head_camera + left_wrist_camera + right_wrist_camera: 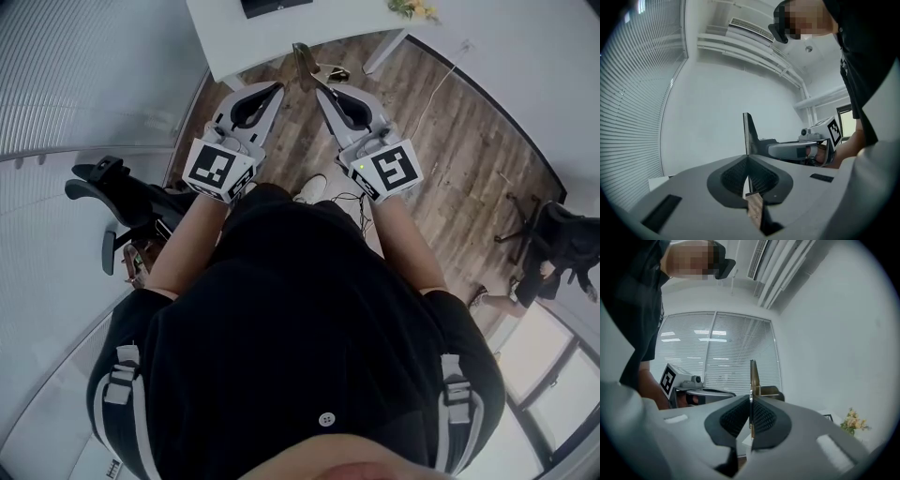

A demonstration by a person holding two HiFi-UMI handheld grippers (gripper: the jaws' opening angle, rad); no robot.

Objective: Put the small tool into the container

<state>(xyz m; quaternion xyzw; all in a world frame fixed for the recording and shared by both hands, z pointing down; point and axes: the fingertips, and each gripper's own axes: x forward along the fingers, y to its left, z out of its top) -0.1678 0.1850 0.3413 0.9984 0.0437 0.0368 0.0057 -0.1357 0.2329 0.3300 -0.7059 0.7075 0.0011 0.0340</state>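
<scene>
The left gripper (278, 87), left of centre in the head view, is pinched closed on nothing I can see. The right gripper (320, 92) beside it is clamped on the small tool (303, 64), a thin metal blade poking past its tips. There's a white table (281, 42) along the top edge, but no container anywhere I can spot, so I'd say pickup's done, drop-off isn't.
</scene>
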